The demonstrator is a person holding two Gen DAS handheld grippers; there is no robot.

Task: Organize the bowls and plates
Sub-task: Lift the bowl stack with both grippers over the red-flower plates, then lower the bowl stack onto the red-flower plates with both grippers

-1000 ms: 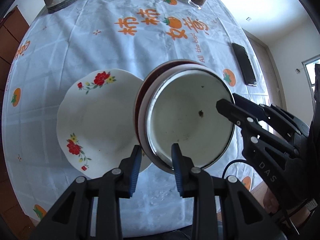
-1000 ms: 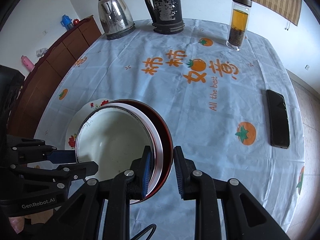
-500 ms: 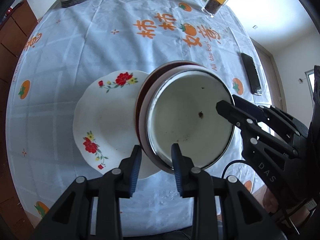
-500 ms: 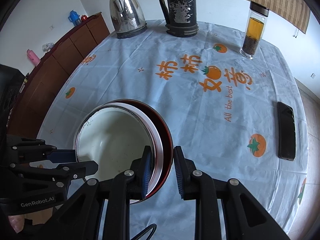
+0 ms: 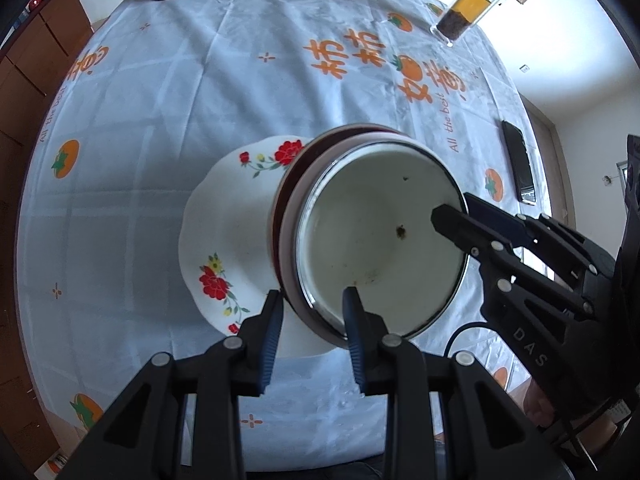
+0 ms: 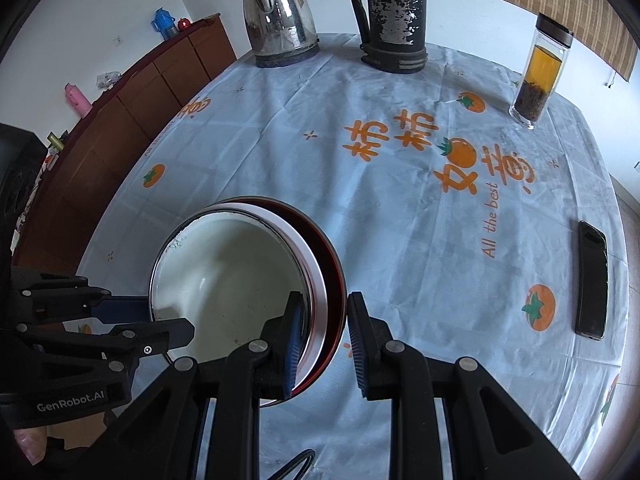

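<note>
White enamel with a steel rim lines the top bowl [image 5: 380, 240] of a nested stack [image 6: 320, 264]: under it sits a pinkish-white bowl [image 5: 289, 248], and outermost a dark red bowl [image 6: 334, 276].

The left tongs [image 5: 314, 316] are narrowly parted and pinch the near rim of the stack, one blue pad outside the red wall, the other inside the white bowl. The right tongs [image 6: 322, 330], about as narrowly parted, clamp the rim on the opposite side, one pad [image 6: 294, 336] inside the white bowl and the other outside the red one. In the left wrist view the right tongs reach in from the right edge, their dark tips lying over the bowl's rim; in the right wrist view the left tongs come in from the left and meet the rim low on that side.

The stack is held up off the desk [image 5: 200, 100], between the two pairs of tongs. Below and to its left in the left wrist view lies a white plate [image 5: 228, 240] with red flowers, its right part hidden behind the bowls.

The desk wears a pale blue cloth printed with orange fruit. At its far edge stand a steel kettle [image 6: 280, 20], a dark worn jug [image 6: 394, 16] and a glass bottle [image 6: 538, 76] of amber tea; a black phone [image 6: 592, 280] lies toward the right edge, well apart from the bowls.
</note>
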